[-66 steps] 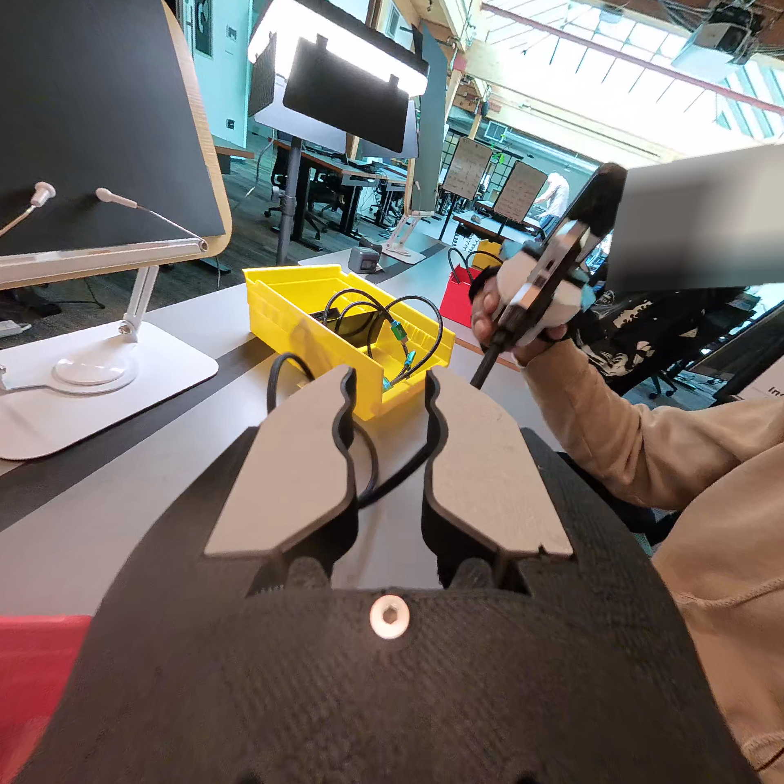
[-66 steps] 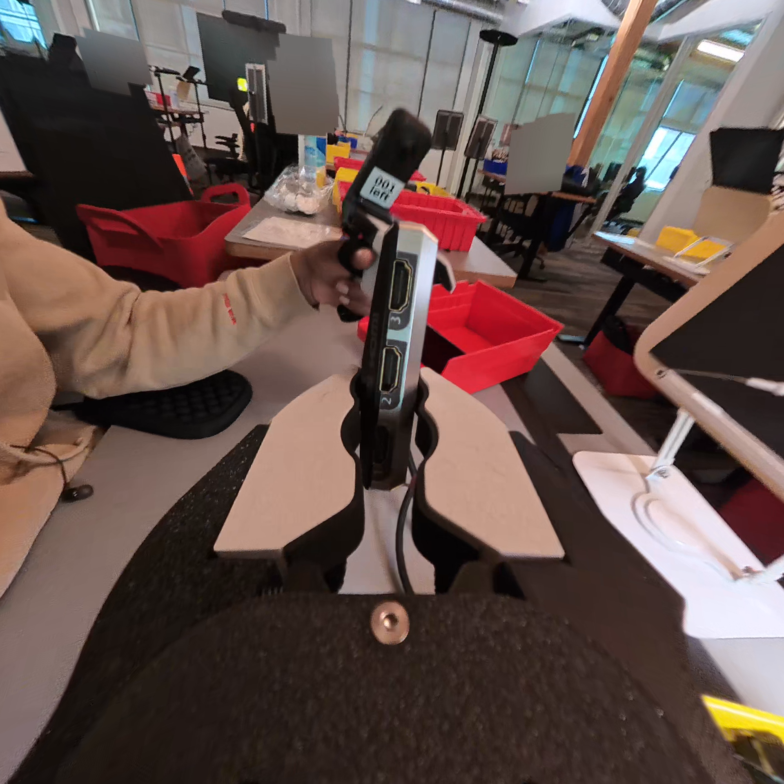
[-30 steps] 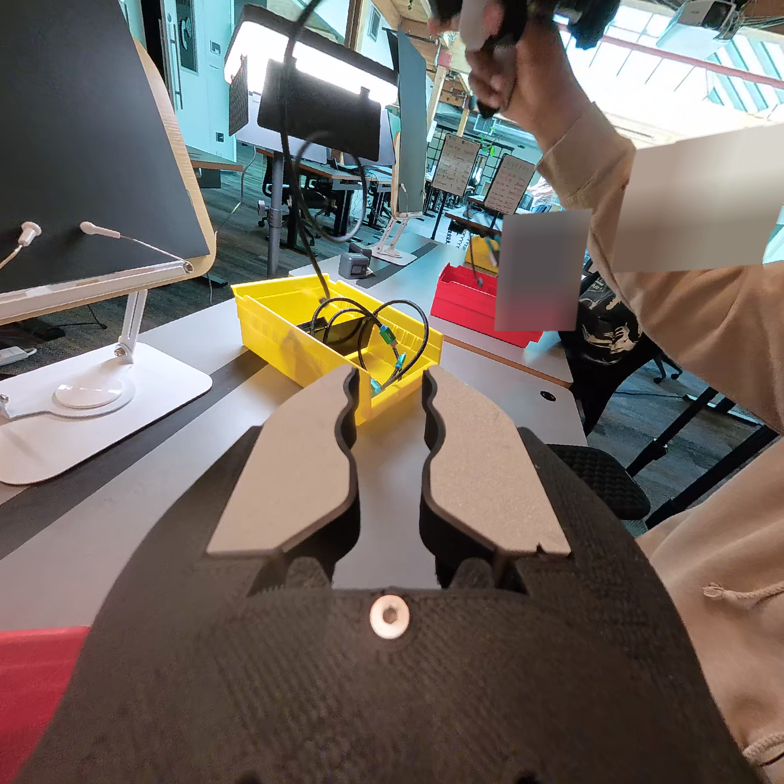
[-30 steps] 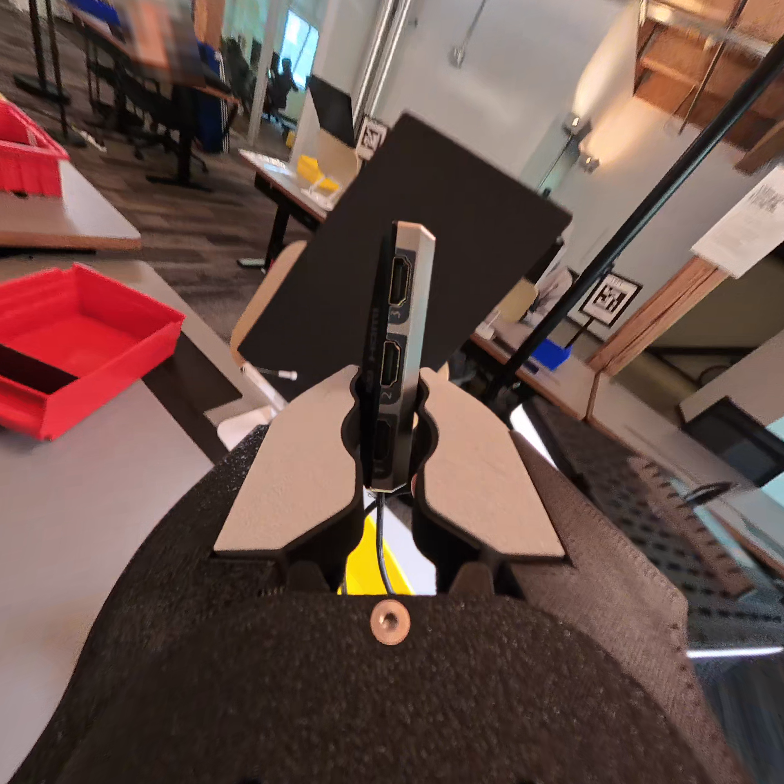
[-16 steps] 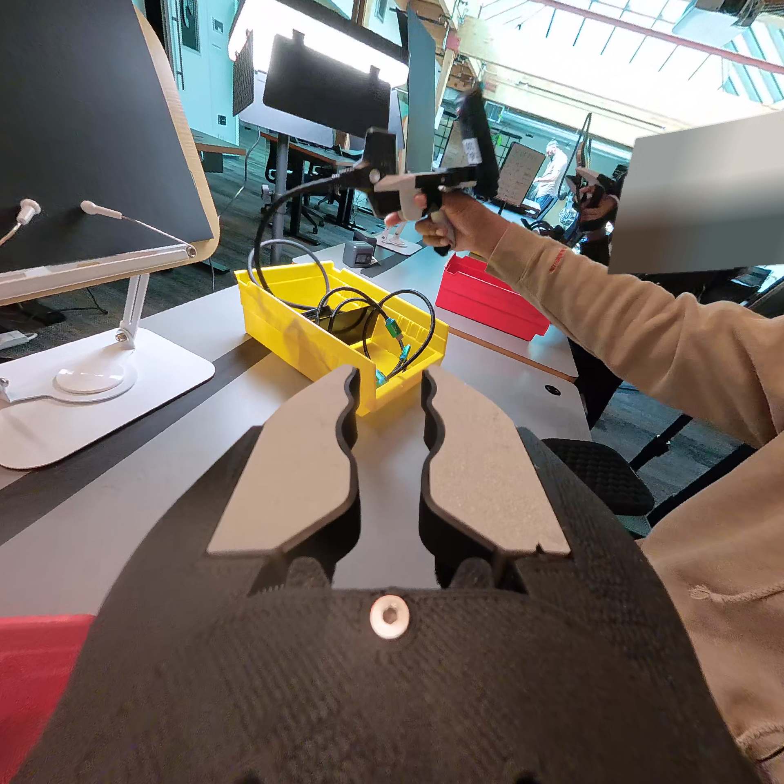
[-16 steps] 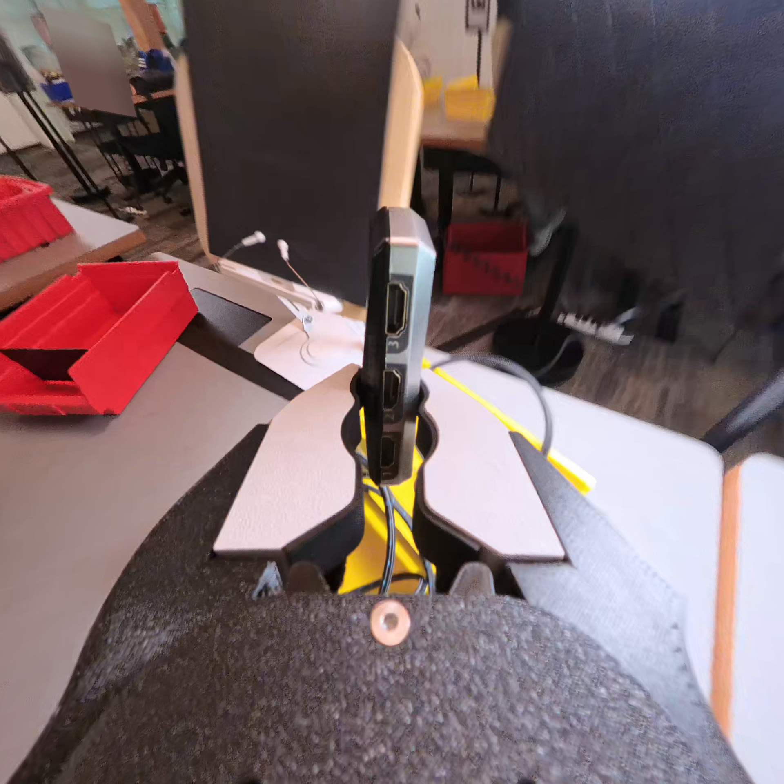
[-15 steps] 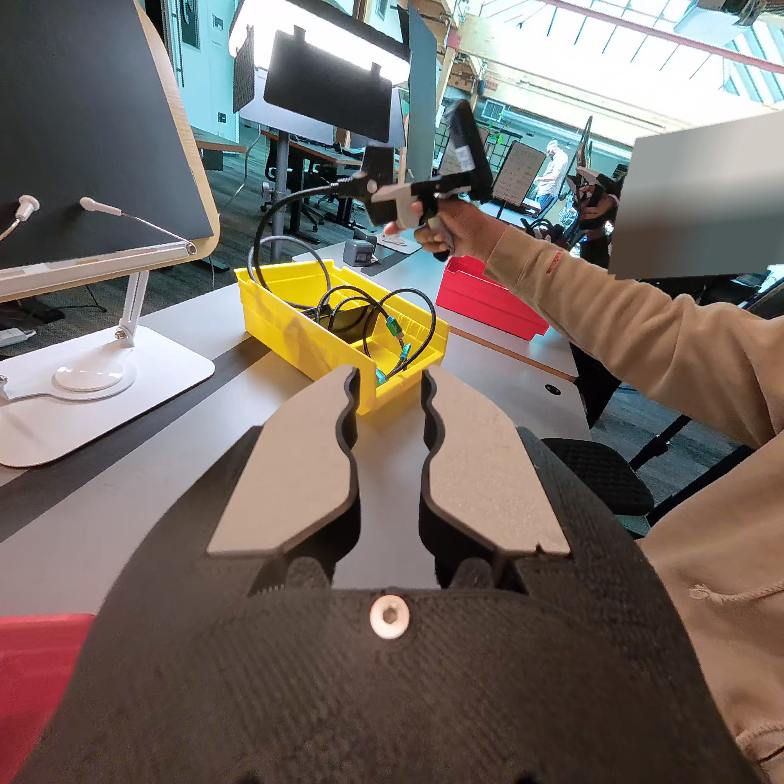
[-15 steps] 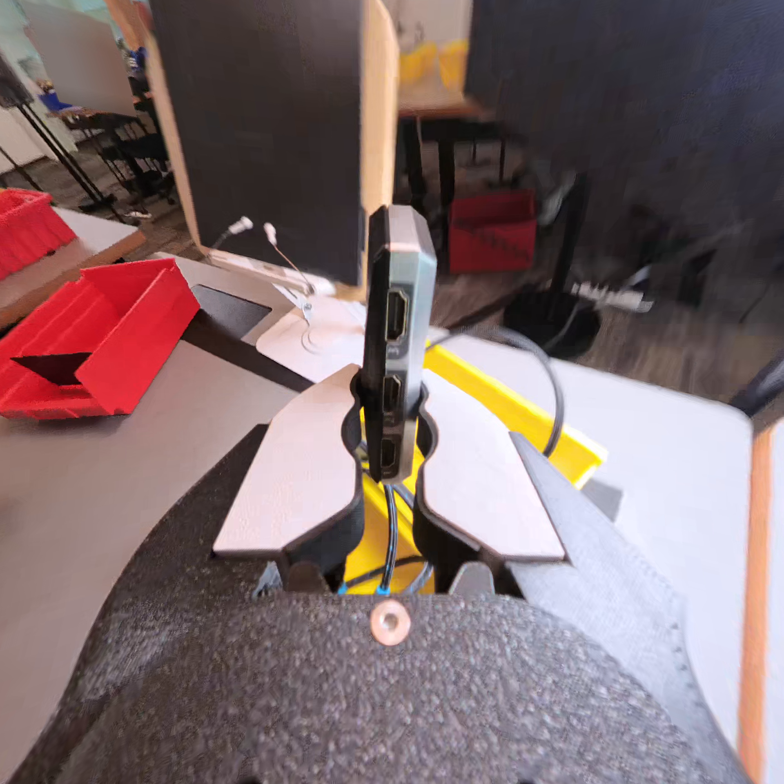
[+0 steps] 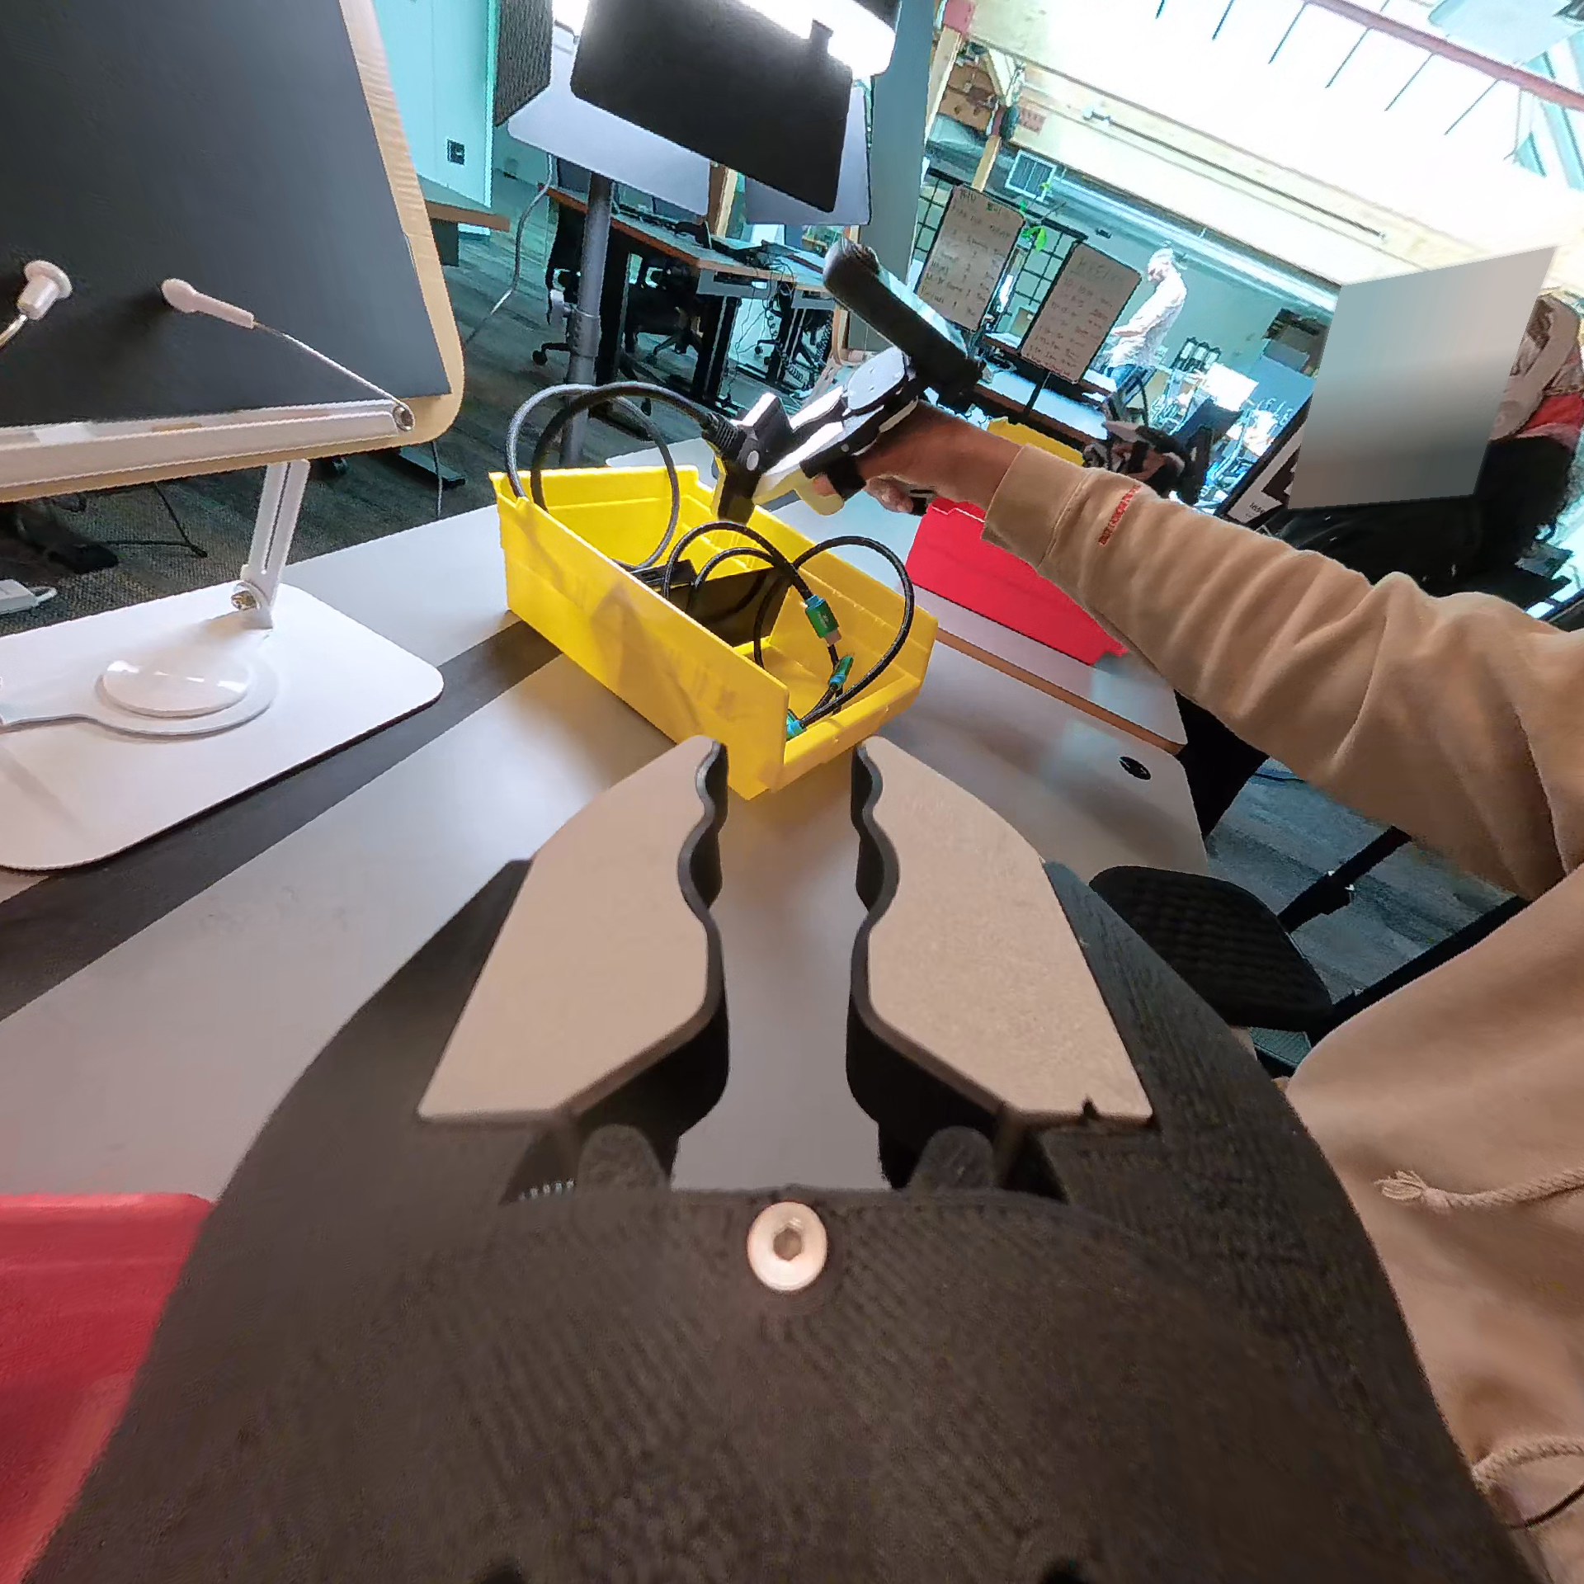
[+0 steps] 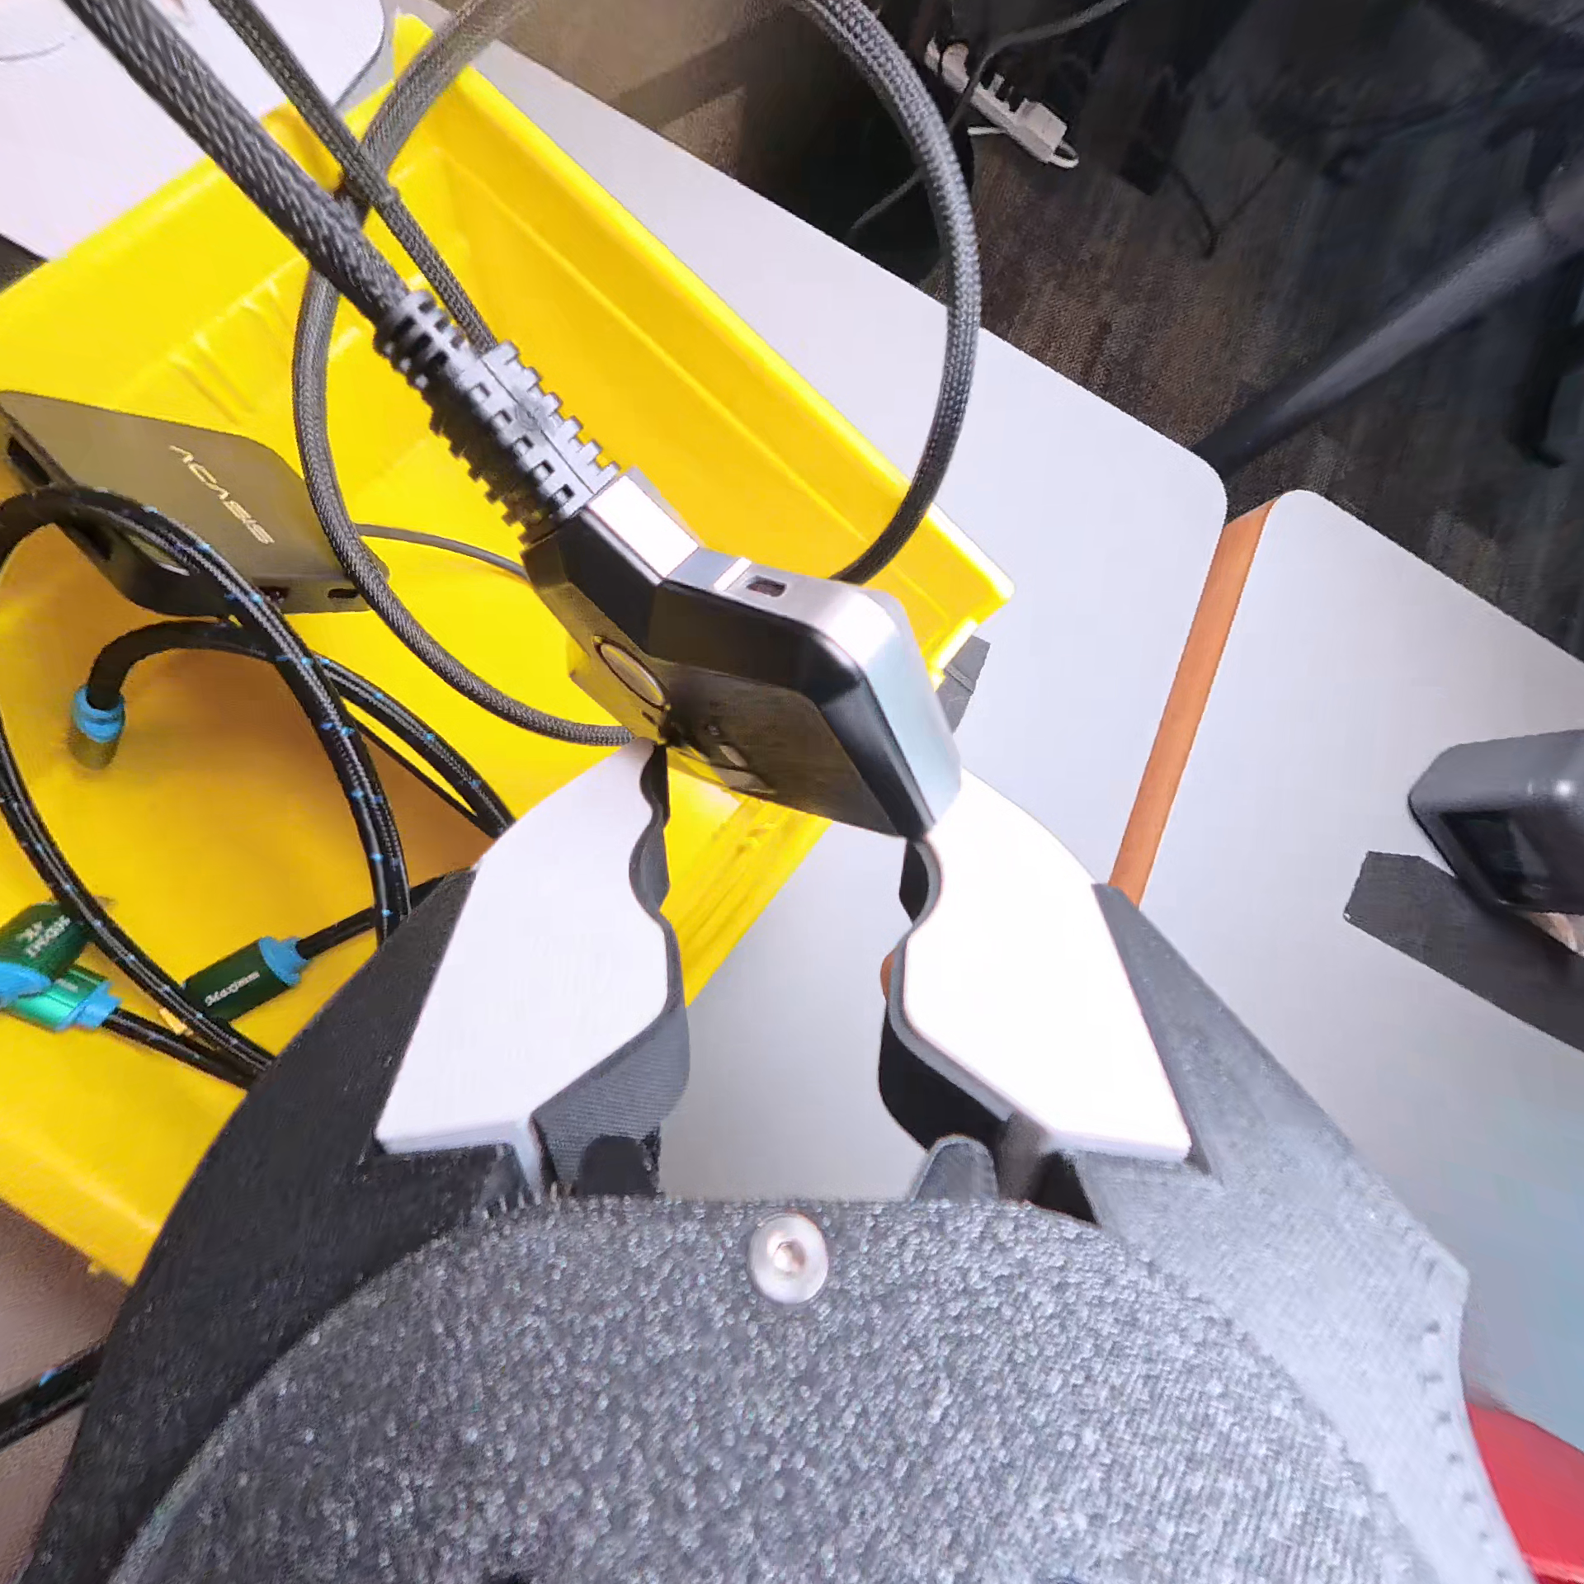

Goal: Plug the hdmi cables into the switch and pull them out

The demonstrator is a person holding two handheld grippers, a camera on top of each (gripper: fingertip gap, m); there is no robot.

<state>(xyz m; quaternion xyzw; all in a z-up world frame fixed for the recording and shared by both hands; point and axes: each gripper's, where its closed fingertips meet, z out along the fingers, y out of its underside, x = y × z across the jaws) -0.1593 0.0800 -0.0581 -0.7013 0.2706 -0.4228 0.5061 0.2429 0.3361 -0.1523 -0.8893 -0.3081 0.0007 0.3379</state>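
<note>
The right gripper (image 10: 784,797) has its jaws spread; the HDMI switch (image 10: 754,694) lies across the fingertips, over the yellow bin (image 10: 214,840). Whether it is gripped cannot be told. The left gripper (image 9: 787,771) is spread and empty. The switch looks light, rigid and smooth (its stiff braided lead (image 10: 326,214) will tug); hold its flat sides. Its ports are hidden.

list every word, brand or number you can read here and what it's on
I won't quote writing; these things bear it.
Dark box in the yellow bin: pale brand mark.
Green hdmi plugs: pale lettering.
Beige sleeve: small red print.
Far whiteboards: too small to read.
Switch: tiny marks, blurred.
</note>
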